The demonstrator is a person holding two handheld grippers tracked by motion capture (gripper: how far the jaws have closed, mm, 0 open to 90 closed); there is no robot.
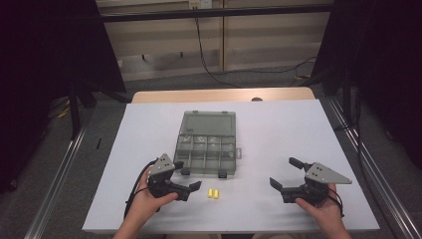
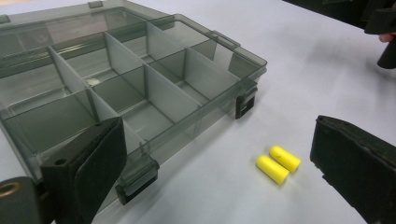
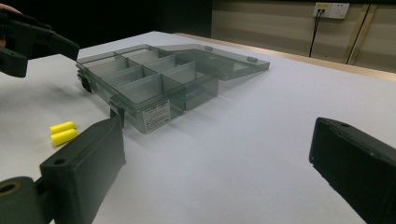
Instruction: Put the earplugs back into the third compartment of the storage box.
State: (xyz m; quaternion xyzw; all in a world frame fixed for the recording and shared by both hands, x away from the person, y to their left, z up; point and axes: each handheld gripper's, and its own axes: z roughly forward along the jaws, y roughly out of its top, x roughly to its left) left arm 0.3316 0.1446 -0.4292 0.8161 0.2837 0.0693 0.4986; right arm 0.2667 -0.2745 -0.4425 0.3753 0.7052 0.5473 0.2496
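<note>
Both jaws apart, the left hand-held gripper (image 1: 190, 180) nears two yellow plugs (image 1: 213, 193) just before the open box (image 1: 206, 144); round, they may roll away if nudged off-centre.

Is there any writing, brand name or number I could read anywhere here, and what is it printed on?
No text here can be read.
White label on the side wall of the open grey organiser box: lines of print, too small and blurred to read.
Wall socket plate behind the table: no legible marking.
The two yellow earplugs, the left gripper and the right gripper: no writing visible.
</note>
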